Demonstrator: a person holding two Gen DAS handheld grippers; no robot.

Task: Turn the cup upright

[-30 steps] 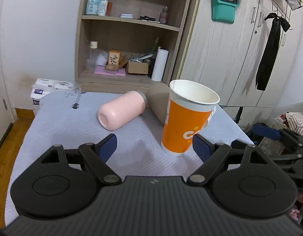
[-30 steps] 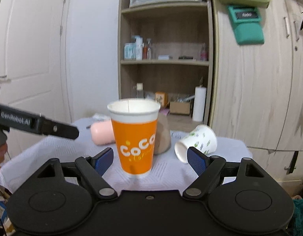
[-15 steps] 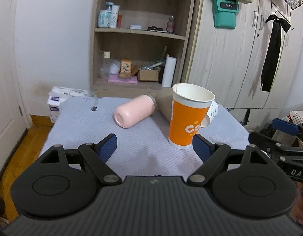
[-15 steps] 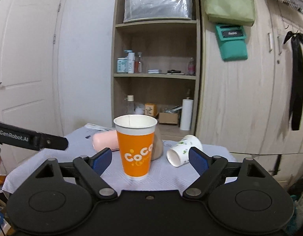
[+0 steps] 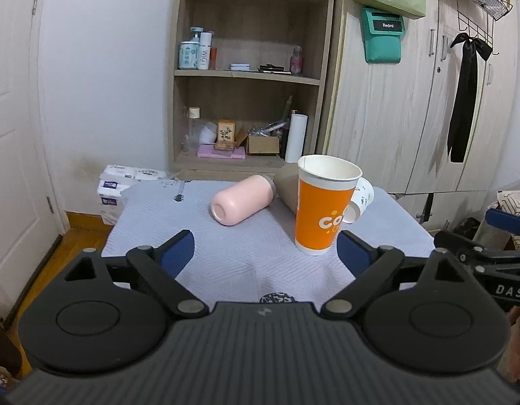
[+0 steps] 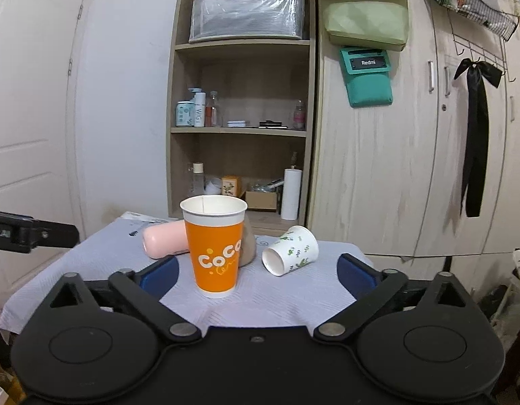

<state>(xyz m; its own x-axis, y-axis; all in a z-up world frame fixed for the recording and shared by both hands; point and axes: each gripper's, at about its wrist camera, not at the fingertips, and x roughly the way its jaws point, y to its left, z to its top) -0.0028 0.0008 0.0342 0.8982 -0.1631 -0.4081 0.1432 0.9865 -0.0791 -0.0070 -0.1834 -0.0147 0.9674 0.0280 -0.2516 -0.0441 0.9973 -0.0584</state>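
Observation:
An orange paper cup stands upright on the grey-clothed table; it also shows in the right wrist view. A white leaf-print paper cup lies on its side behind it to the right, partly hidden in the left wrist view. A pink cup and a brown cup lie on their sides behind. My left gripper is open and empty, held back from the cups. My right gripper is open and empty, short of the orange cup.
A wooden shelf unit with bottles and boxes stands behind the table. Wardrobe doors are at the right. A white door is at the left. Tissue packs sit on the floor by the wall.
Both grippers have drawn back and up from the table, so the cups look smaller and farther. The orange cup stays upright. The jaws remain open.

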